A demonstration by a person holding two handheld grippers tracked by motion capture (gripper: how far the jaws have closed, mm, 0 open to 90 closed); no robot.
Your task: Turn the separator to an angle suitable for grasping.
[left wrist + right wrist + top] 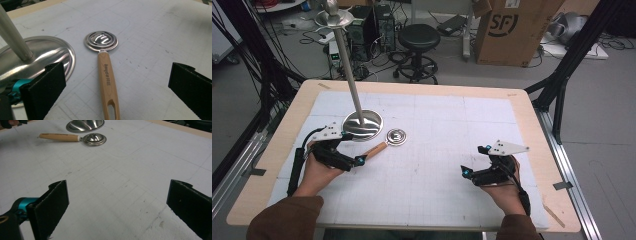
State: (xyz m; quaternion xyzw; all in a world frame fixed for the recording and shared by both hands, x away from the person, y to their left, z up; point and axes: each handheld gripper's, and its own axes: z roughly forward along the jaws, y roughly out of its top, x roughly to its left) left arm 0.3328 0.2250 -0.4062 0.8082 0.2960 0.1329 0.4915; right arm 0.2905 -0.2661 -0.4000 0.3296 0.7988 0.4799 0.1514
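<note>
Left gripper (352, 148) low over the white gridded mat (437, 165), left of centre, jaws spread wide and pinching nothing. Between those jaws in the left gripper view, flat on the mat: a wooden-handled metal utensil (106, 75), round ridged steel head (101, 40) at the far end, slotted handle end nearest the camera, neither jaw touching it. In the high view, utensil (384, 142) lying diagonally, head to the far right, handle tip just beside the left gripper. Just left of the head, close to it though apart, the round polished base (362, 124) of a metal stand, its pole (347, 70) rising tilted toward a top dish (334, 17). Right gripper (474, 162) near the right side of the mat, well apart from the utensil, jaws likewise spread, only bare mat (112, 195) between them. Wooden table edge (532, 130) framing the mat.
</note>
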